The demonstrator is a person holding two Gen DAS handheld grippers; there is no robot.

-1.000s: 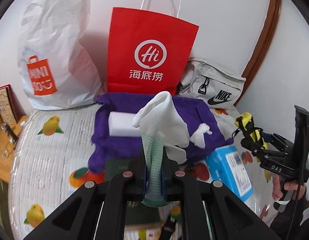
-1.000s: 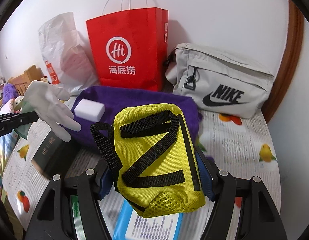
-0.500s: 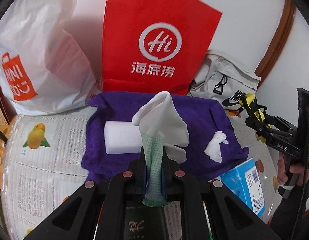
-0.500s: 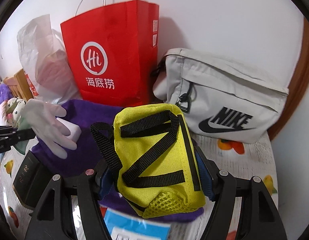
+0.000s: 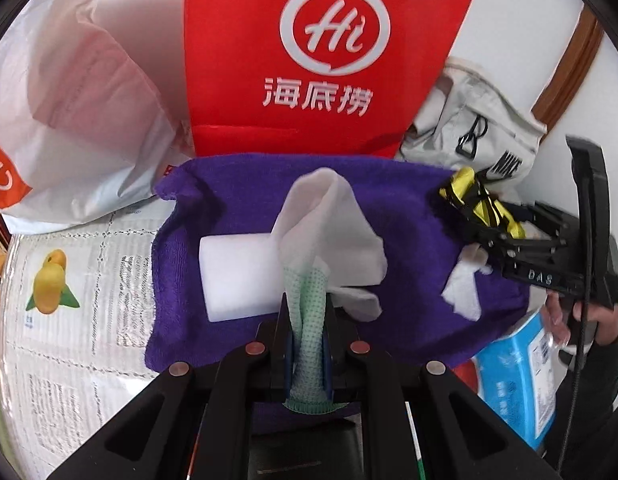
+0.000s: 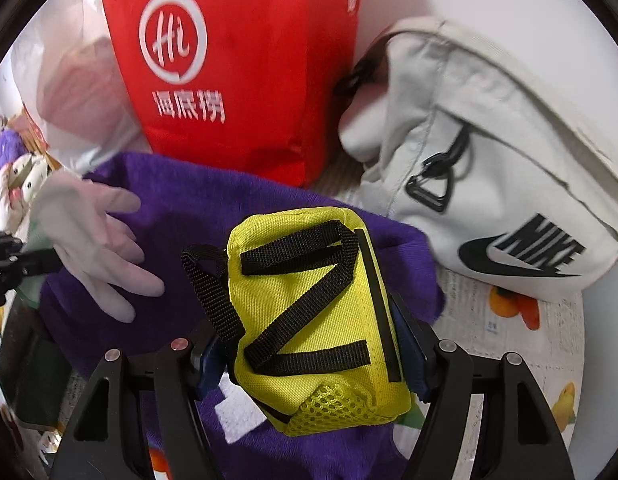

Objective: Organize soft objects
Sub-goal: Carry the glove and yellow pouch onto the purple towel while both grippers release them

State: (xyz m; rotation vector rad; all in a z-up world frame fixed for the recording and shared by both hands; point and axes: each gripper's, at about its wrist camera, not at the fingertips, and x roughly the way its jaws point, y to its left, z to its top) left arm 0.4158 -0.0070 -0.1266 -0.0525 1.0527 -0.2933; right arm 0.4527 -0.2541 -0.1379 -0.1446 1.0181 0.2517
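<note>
Both grippers have moved closer over the purple towel [image 5: 409, 216]; left gripper [image 5: 307, 344] clenches a white glove [image 5: 329, 232], right gripper [image 6: 313, 344] grasps a yellow pouch [image 6: 309, 312]

Fuzzy purple towel [image 5: 405, 216], glossy red paper bag [image 5: 321, 60], coarse woven yellow pouch [image 6: 309, 312], crinkled white plastic bag [image 5: 69, 92].

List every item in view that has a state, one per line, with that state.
left gripper: shut on the glove cuff
white glove: held up, its glove fingers drooping
right gripper: closed on the pouch
yellow pouch: held, over the towel
purple towel: spread flat
white sponge block: lying on the towel
crumpled tissue: lying on the towel
red paper bag: standing upright
grey Nike bag: leaning on the wall
</note>
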